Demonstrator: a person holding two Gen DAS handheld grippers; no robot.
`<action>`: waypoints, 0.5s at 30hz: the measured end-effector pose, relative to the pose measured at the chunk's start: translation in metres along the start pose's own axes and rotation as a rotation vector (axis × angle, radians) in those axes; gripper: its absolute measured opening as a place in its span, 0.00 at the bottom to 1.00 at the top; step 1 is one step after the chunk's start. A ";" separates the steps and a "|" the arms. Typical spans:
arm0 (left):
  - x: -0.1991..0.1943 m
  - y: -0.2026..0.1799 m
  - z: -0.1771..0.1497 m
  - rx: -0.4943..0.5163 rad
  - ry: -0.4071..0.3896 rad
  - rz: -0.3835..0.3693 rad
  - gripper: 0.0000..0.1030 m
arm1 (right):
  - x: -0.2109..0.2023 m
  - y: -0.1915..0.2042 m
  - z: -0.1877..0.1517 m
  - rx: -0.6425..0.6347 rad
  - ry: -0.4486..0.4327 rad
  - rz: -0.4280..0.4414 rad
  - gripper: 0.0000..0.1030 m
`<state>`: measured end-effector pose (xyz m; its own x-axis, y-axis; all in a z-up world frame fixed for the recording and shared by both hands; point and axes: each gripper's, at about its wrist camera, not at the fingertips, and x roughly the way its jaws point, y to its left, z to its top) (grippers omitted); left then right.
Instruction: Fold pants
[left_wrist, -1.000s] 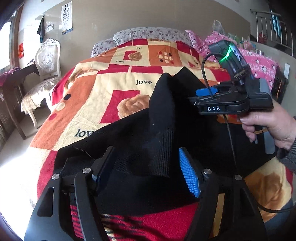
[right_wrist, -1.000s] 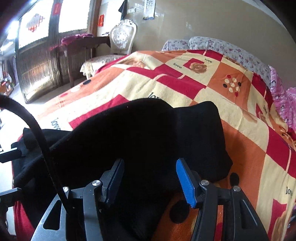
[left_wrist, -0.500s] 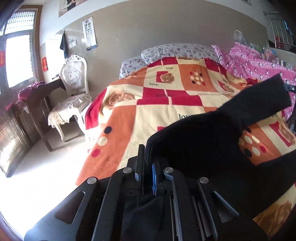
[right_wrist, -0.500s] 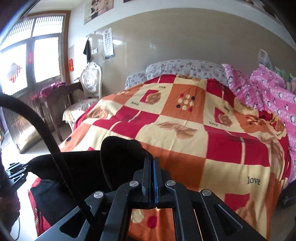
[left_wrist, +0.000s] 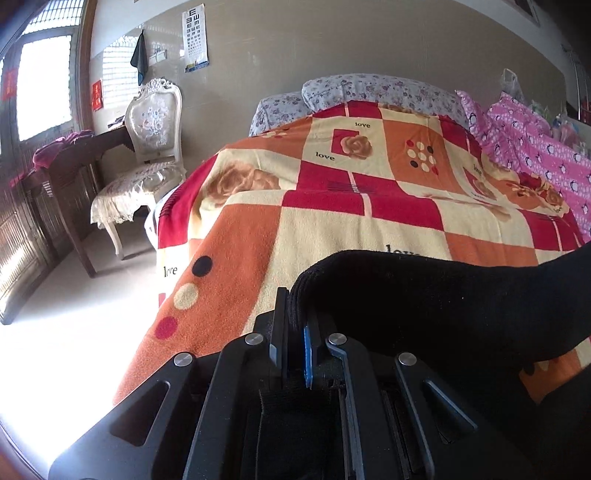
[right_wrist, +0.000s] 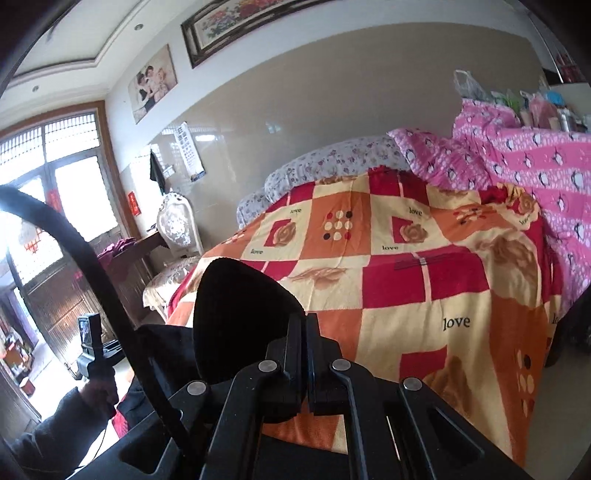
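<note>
Left wrist view shows the left gripper (left_wrist: 295, 332) clenched on an edge of the black pants (left_wrist: 424, 306), the ribbed hem pinched between its two pads with a strip of cloth hanging down behind them. From that pinch the fabric runs rightward as a taut dark band, raised above the blanket (left_wrist: 332, 229) and leaving the picture at the right edge. Holding it stretched like this looks meant to keep the cloth flat and free of creases before it is laid down.

Right wrist view shows the right gripper (right_wrist: 304, 354) also clamped tight, its jaws pressed together on another part of the pants (right_wrist: 236, 317); a rounded lobe of fabric stands up to the left of the fingers. Which part of the garment each tool holds, waistband or cuff, I cannot tell, since the knit is uniformly dark. Far to the left in this view the other hand (right_wrist: 99, 391) and its tool sit well apart, which fits a two-point hold that spreads the pants wide.

The bed (right_wrist: 461, 332) lies ahead and below, so the pants are in the air near its foot. My judgement is that the fold is at its carrying stage: the held edge must be brought over and set down evenly, with both ends level so the layers do not skew.
</note>
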<state>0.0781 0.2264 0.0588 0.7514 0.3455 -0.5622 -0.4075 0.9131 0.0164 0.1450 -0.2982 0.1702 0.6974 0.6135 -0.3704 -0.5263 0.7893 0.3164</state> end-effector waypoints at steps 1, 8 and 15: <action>0.008 0.001 0.000 -0.010 0.017 0.003 0.04 | 0.007 -0.008 -0.001 0.006 0.009 -0.011 0.01; 0.068 0.015 -0.005 -0.071 0.213 0.016 0.24 | 0.101 -0.124 -0.033 0.325 0.188 -0.144 0.01; 0.069 0.076 0.001 -0.296 0.205 0.084 0.25 | 0.065 -0.154 -0.067 0.301 0.173 -0.350 0.02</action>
<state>0.1001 0.3197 0.0223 0.6014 0.3387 -0.7236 -0.6185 0.7707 -0.1532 0.2391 -0.3784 0.0390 0.7028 0.3284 -0.6311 -0.0932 0.9219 0.3760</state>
